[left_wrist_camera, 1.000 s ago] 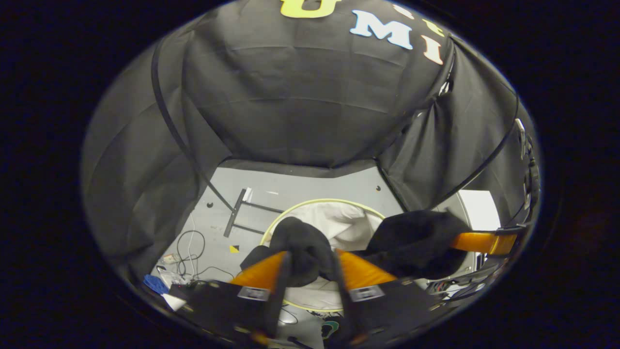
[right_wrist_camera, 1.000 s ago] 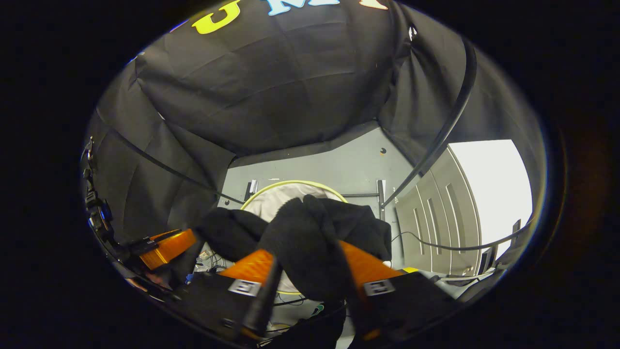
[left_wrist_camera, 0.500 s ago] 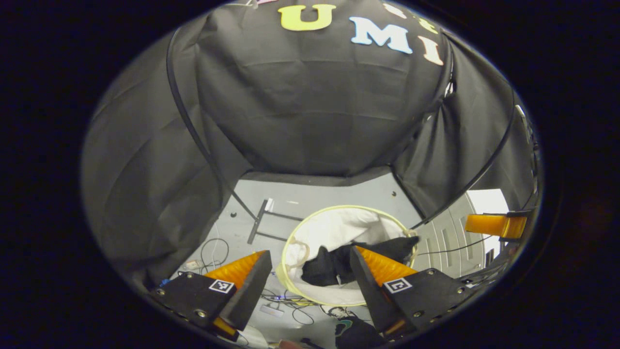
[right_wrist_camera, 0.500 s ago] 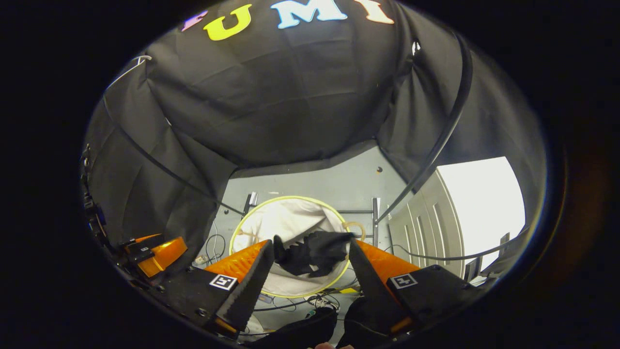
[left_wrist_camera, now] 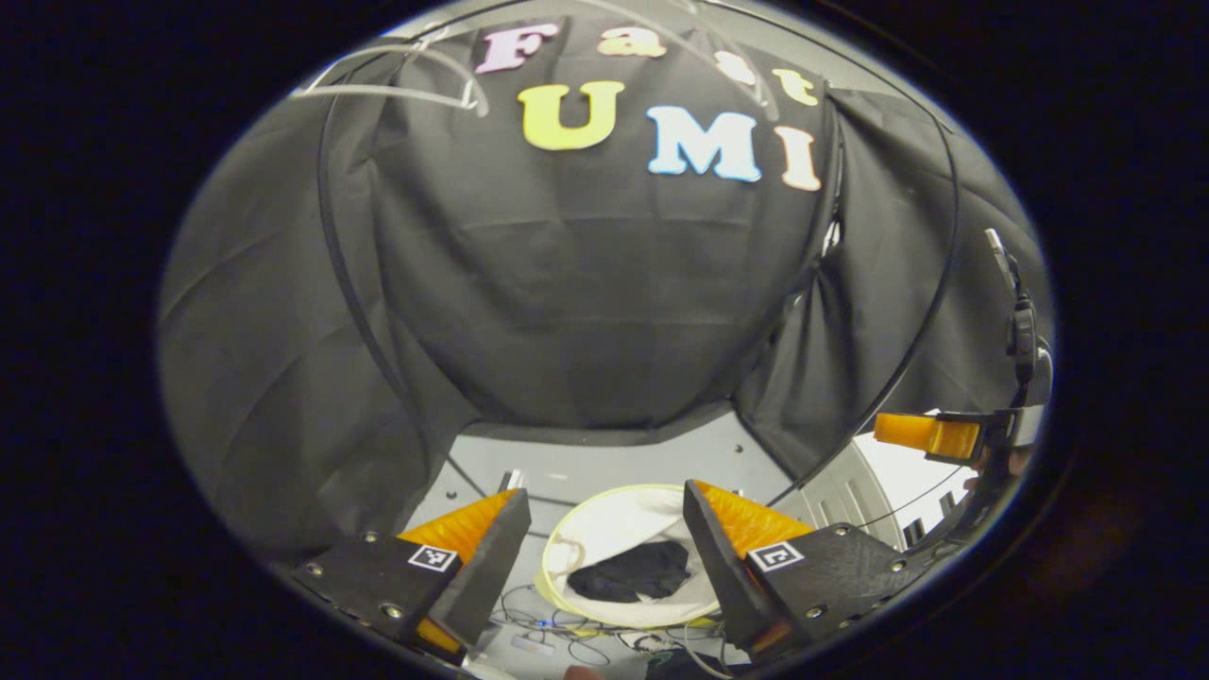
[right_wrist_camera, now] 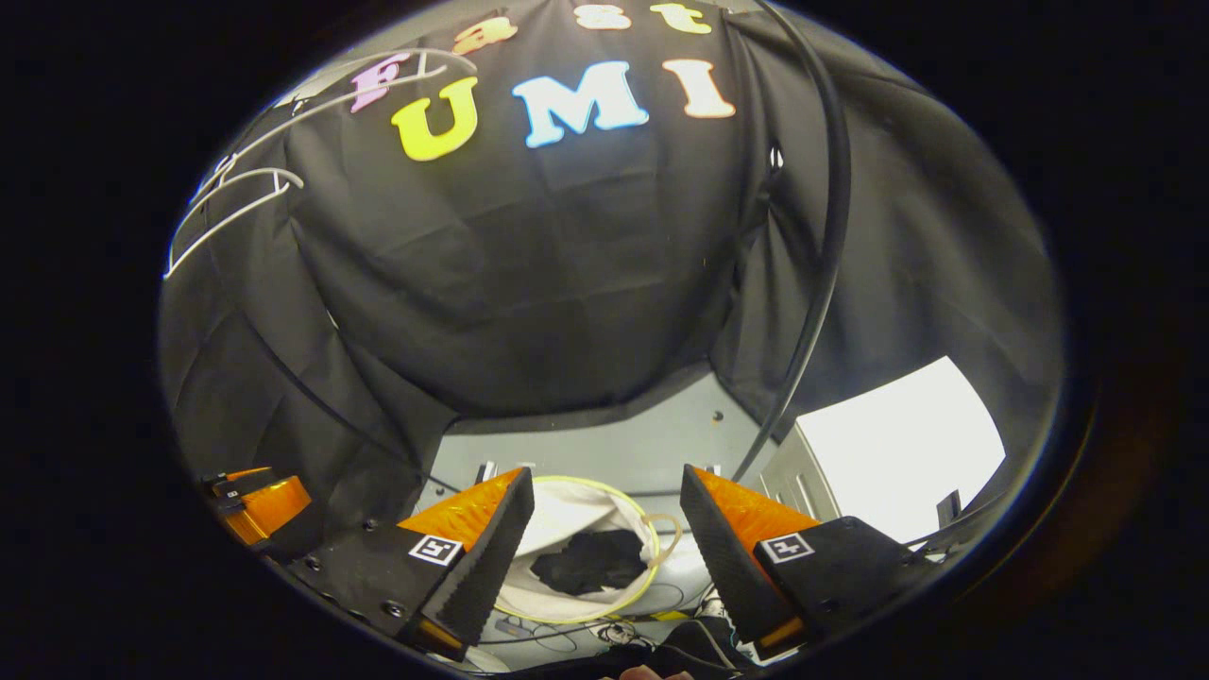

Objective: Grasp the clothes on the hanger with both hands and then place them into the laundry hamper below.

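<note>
We see the left gripper [left_wrist_camera: 604, 529] and right gripper [right_wrist_camera: 604, 515] raised, jaws wide, empty, above the white round hamper [left_wrist_camera: 652, 505] holding the crumpled black garment [right_wrist_camera: 587, 559].

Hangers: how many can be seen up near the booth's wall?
1, possibly more. A bare white wire hanger hangs at the upper left in the right gripper view; overlapping wires there may belong to a second.

No readable text or labels.
</note>
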`<move>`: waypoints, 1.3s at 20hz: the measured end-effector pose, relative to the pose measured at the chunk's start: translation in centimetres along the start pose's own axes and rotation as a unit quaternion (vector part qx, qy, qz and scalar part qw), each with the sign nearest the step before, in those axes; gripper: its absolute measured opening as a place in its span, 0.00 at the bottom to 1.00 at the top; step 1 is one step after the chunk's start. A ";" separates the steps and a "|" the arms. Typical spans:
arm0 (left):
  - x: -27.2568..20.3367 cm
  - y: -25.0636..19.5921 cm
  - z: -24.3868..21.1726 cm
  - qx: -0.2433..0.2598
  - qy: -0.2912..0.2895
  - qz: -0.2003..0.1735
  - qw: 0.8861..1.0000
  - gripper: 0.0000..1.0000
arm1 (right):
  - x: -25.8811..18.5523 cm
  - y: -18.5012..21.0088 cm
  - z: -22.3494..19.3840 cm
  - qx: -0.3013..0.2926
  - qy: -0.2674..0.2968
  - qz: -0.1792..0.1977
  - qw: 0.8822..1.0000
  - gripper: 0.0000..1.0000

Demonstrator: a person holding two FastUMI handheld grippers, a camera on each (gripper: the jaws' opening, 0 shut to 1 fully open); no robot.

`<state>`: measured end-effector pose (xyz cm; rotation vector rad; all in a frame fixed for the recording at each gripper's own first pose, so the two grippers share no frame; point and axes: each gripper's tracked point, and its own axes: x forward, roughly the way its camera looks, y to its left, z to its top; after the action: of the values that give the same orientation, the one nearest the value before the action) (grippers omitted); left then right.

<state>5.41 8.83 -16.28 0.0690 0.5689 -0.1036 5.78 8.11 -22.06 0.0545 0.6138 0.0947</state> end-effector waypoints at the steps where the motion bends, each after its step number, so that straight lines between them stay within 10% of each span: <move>1: -1.0 -0.2 2.0 0.008 -0.021 -0.005 1.000 0.94 | -0.5 -0.1 1.2 -0.002 -0.015 -0.004 1.000 0.99; 16: -13.8 -1.7 24.0 0.000 -0.277 -0.012 0.961 0.94 | -10.2 0.7 17.3 -0.037 -0.274 -0.001 0.961 0.93; 21: -15.4 -0.8 26.2 -0.001 -0.328 -0.023 0.944 0.94 | -12.4 1.6 20.4 -0.038 -0.316 0.004 0.948 0.93; 26: -13.0 0.1 24.2 -0.031 -0.300 -0.026 0.953 0.94 | -13.2 1.2 20.7 -0.016 -0.318 -0.010 0.948 0.92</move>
<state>7.50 7.66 11.11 -0.0402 -0.0356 -0.1511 6.97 7.49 2.50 0.0435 -0.0343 0.0624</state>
